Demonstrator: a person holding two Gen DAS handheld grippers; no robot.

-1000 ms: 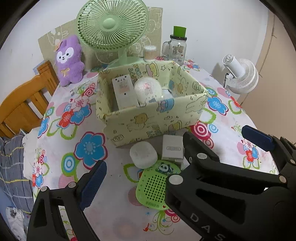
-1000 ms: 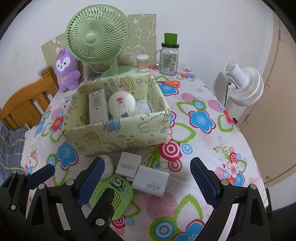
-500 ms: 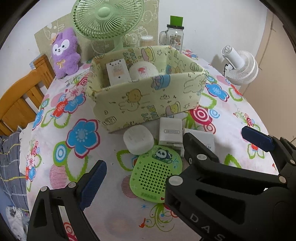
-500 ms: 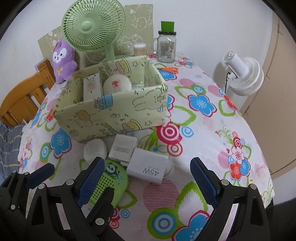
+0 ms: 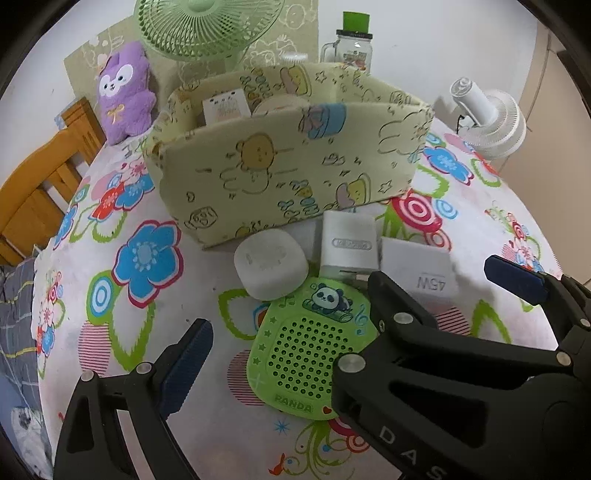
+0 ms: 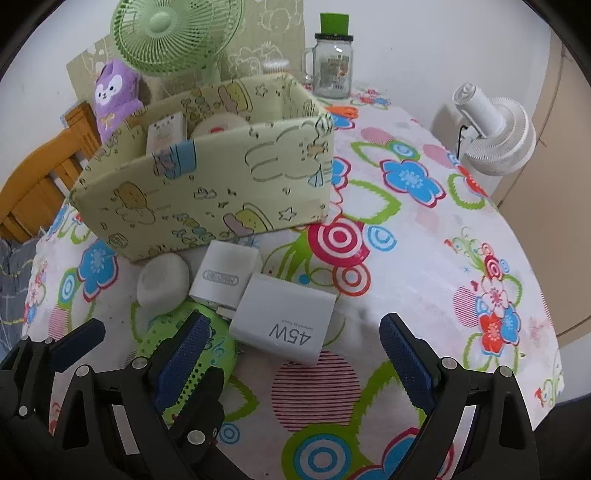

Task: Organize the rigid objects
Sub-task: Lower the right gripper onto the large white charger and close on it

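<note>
So the box (image 6: 207, 192) at 11 o'clock holds a few things already; the 45W charger (image 6: 284, 325), small charger (image 6: 225, 273), round case (image 6: 162, 284) and green speaker (image 5: 314, 354) wait on the table (image 6: 424, 258). Both tools, left (image 5: 347, 302) and right (image 6: 291, 354), gape empty.

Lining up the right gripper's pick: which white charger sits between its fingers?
The 45W charger, printed "45W"; the other white charger lies farther back, nearer the storage box.

Two white plug chargers (image 6: 224, 275) (image 6: 284, 325), one round white case (image 6: 161, 284), one green panda speaker (image 5: 314, 347), one yellow cartoon-print box (image 6: 207, 192), two fans (image 6: 173, 33) (image 6: 495, 136).
</note>
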